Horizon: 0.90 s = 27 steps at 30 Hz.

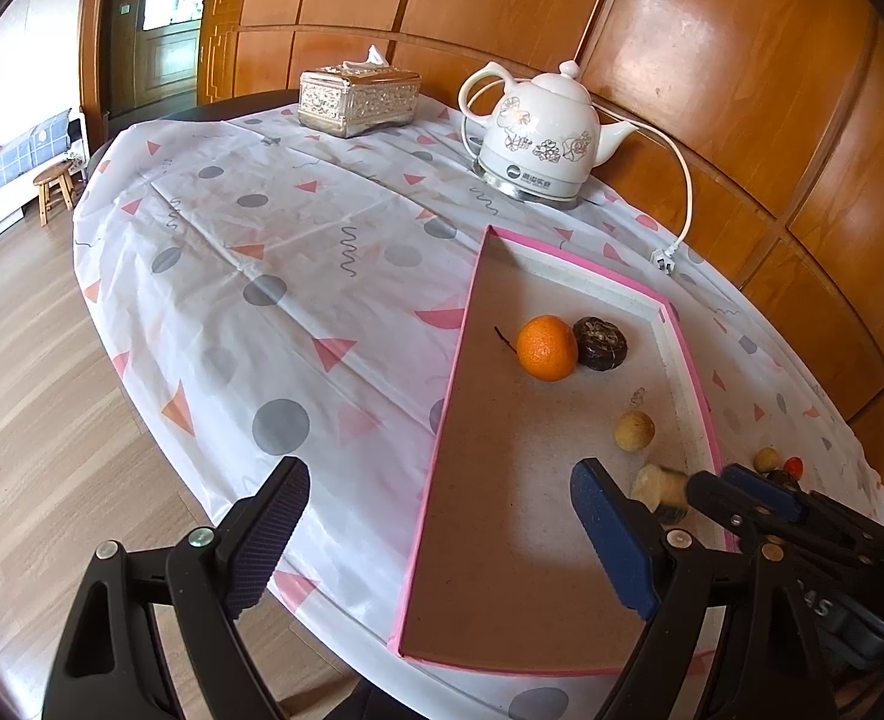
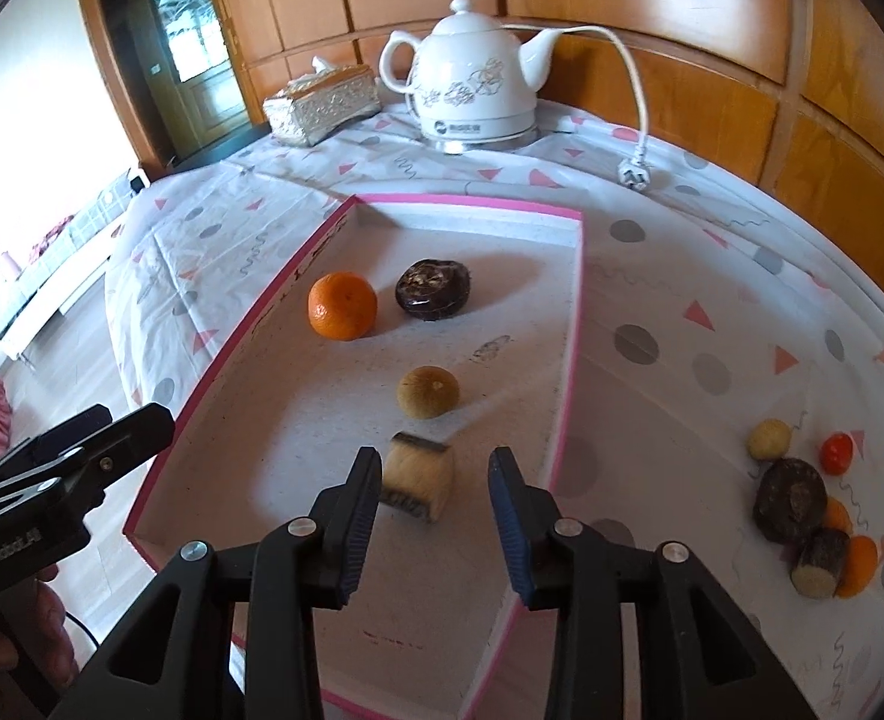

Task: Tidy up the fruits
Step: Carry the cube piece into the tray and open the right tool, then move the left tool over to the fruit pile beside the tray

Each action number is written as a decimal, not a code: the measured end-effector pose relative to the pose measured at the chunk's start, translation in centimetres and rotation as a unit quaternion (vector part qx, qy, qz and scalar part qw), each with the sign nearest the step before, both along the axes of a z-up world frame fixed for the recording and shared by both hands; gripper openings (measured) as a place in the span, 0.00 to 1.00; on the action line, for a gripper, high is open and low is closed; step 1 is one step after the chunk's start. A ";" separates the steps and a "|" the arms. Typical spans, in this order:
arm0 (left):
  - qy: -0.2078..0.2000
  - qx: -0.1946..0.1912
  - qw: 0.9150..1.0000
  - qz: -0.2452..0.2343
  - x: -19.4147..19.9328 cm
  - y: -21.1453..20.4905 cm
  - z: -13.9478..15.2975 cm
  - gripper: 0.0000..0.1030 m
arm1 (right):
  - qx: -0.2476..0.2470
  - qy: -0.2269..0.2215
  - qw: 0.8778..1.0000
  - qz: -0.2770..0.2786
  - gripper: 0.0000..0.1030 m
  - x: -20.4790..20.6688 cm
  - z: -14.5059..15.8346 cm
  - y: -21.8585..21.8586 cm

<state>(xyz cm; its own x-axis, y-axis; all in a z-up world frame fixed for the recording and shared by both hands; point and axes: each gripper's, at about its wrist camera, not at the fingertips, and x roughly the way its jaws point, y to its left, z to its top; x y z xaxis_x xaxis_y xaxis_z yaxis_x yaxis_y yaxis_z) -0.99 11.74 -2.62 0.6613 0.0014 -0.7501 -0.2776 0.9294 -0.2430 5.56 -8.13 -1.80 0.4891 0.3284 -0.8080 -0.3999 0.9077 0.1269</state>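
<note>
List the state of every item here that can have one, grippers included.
left gripper: open, empty.
right gripper: open, cut log piece lying between its fingers.
kettle: lid on, upright.
plug: unplugged, on the tablecloth.
pink tray: open, four items inside.
tissue box: tissue sticking out.

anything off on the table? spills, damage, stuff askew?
No spill or damage visible. Two oddities: the kettle cord's plug lies loose on the tablecloth, unplugged. And a cluster of fruits sits outside the pink-edged tray, off its right side.
</note>
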 end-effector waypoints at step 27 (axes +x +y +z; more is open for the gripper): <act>-0.012 0.015 0.999 -0.029 -0.3 -2.0 1.1 0.87 | -0.045 -0.108 0.979 -0.165 0.39 -6.1 1.7 -10.3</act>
